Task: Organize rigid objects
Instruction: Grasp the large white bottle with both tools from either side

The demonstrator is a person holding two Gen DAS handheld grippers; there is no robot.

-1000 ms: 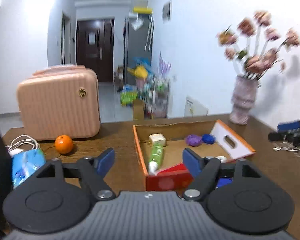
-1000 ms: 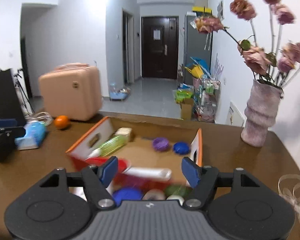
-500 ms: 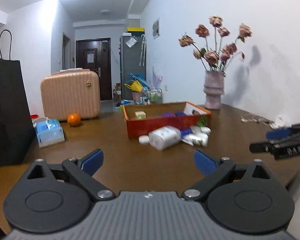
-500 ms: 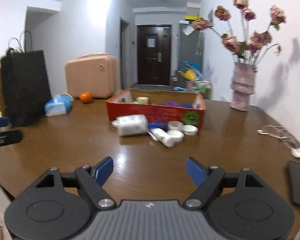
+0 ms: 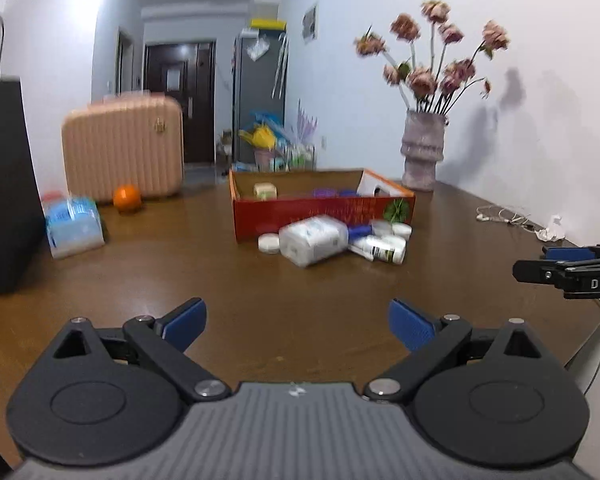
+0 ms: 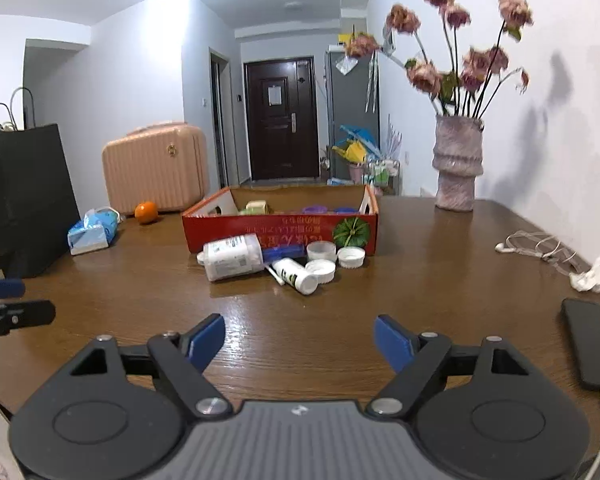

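While both grippers [image 6: 299, 338] gape, bottles [image 6: 232, 257] lie well ahead.

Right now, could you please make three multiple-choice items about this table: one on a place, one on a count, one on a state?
1. The large white plastic bottle lies:
A. inside the red cardboard box
B. on the table in front of the box
C. beside the vase

2. Loose white round caps to the right of the bottles, right view:
A. one
B. three
C. six

3. The right claw is:
A. open, empty
B. shut on a cap
C. shut on a bottle

Answers: B, it rests on wood before the box; B, three show; A, the fingers stand apart with only table between.
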